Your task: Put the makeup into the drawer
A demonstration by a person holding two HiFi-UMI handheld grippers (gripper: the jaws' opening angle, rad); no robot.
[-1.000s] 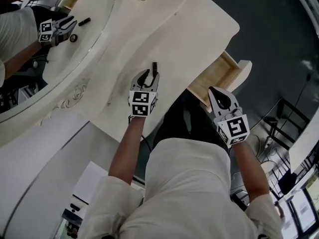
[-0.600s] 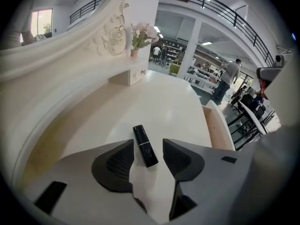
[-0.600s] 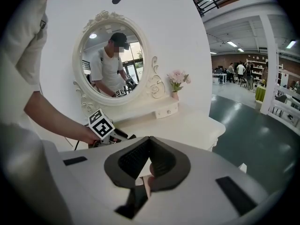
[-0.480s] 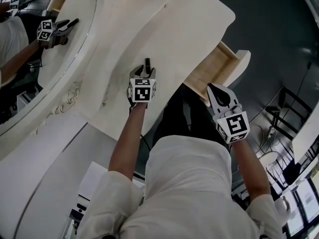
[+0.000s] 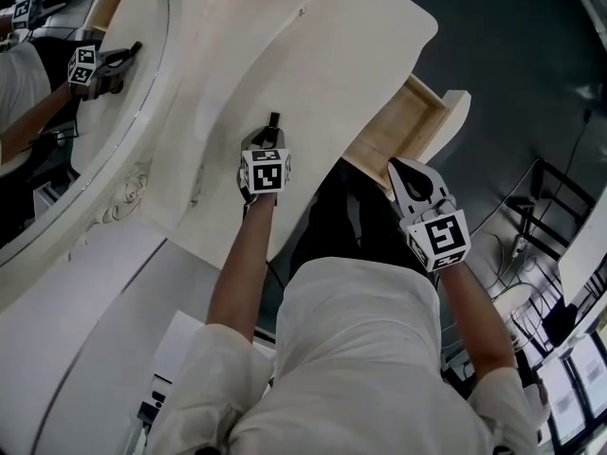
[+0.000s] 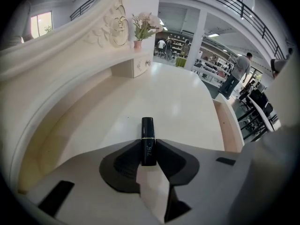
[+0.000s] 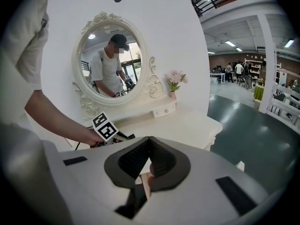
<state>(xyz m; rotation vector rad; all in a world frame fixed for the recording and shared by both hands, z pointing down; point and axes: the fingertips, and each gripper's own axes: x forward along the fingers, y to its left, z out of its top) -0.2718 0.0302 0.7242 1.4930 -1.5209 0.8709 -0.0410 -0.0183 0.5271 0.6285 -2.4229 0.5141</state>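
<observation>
Black lipstick [image 6: 148, 137] lies on the vanity top [image 6: 154, 93]; my L gripper [image 6: 148, 149] jaws have just been closing and now pinch its near end. Keep the squeeze square & firm before lifting (slick tube, prob. rolls). R gripper [image 7: 146, 157] is pressed together, empty, near the open drawer [image 5: 403, 126].

The cream tabletop [image 5: 322, 74] is stretching flat and open to its right edge, where the drawer [image 5: 394, 131] is standing pulled out, mouth up — a gripper could be crossing and dropping straight in. The oval mirror [image 5: 57, 150] is walling off the back, a small drawer box [image 6: 136, 68] with a flower vase [image 6: 137, 44] is occupying the ledge's far end, and the right gripper [image 5: 396, 169] is hanging just beside the drawer's near end — narrowing that approach.
</observation>
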